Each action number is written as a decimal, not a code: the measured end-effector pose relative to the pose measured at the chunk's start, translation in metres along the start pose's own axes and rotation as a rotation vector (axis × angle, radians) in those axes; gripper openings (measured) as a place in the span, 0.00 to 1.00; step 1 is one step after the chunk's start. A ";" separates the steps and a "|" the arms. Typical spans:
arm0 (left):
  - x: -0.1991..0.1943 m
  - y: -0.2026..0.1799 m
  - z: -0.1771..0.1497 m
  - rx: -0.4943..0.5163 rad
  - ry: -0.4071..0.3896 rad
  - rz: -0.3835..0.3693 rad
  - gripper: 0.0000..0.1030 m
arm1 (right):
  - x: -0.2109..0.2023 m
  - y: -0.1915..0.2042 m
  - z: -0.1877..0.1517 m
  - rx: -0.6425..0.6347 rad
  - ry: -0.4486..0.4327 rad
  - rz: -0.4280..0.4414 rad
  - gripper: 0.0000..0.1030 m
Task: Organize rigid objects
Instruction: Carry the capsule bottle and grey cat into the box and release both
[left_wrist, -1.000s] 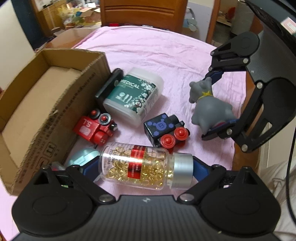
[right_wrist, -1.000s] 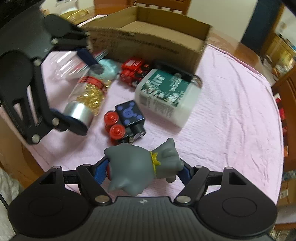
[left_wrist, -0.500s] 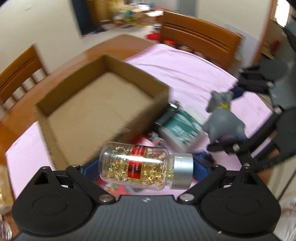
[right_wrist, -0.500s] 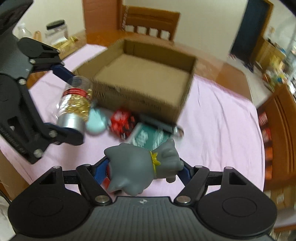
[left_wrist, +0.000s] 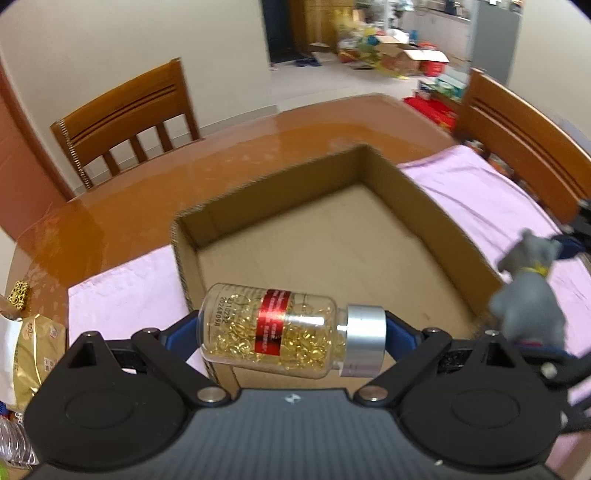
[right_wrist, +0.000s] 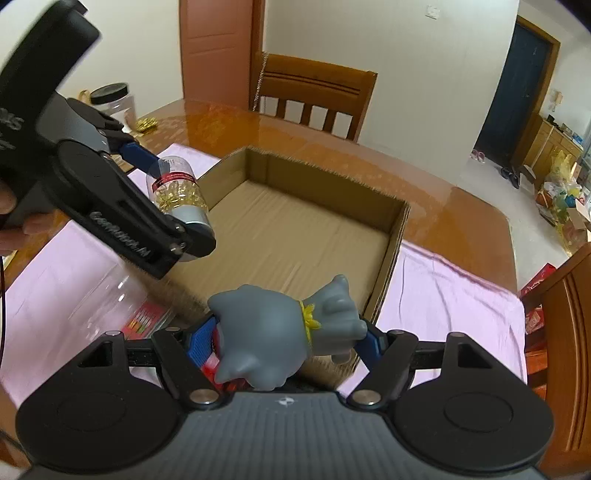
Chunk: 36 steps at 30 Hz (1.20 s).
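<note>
Left wrist: fingers (left_wrist: 291, 328) grip pill bottle (left_wrist: 273, 330) over box (left_wrist: 436, 236); right fingers (right_wrist: 284, 336) grip figurine (right_wrist: 280, 332).

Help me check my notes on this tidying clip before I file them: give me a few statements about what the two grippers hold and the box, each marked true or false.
1. The left gripper holds a capsule bottle by its ends. True.
2. The right gripper is empty. False: it grips a grey toy figure.
3. The cardboard box shows a bare floor. True.
4. The bottle's cap is red. False: it is silver.
5. The cloth under the box is pink. True.
</note>
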<state>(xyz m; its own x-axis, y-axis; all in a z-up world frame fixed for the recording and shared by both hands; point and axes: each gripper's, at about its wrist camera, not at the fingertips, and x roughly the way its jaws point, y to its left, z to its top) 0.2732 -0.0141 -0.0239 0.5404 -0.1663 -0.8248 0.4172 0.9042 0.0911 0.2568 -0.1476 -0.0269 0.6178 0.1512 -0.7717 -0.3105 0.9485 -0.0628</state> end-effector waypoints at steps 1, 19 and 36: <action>0.006 0.004 0.005 -0.017 0.002 0.006 0.94 | 0.004 -0.002 0.003 0.005 0.000 -0.005 0.77; 0.002 0.032 0.024 -0.154 -0.101 0.068 0.96 | 0.033 -0.025 0.021 0.034 0.027 -0.025 0.77; -0.047 0.054 -0.054 -0.329 -0.048 0.091 0.97 | 0.064 -0.039 0.059 0.060 0.021 0.022 0.77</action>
<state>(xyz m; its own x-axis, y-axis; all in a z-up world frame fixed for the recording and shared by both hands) 0.2306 0.0637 -0.0100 0.6012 -0.0906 -0.7939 0.1121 0.9933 -0.0284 0.3510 -0.1590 -0.0370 0.5958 0.1673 -0.7855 -0.2797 0.9601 -0.0076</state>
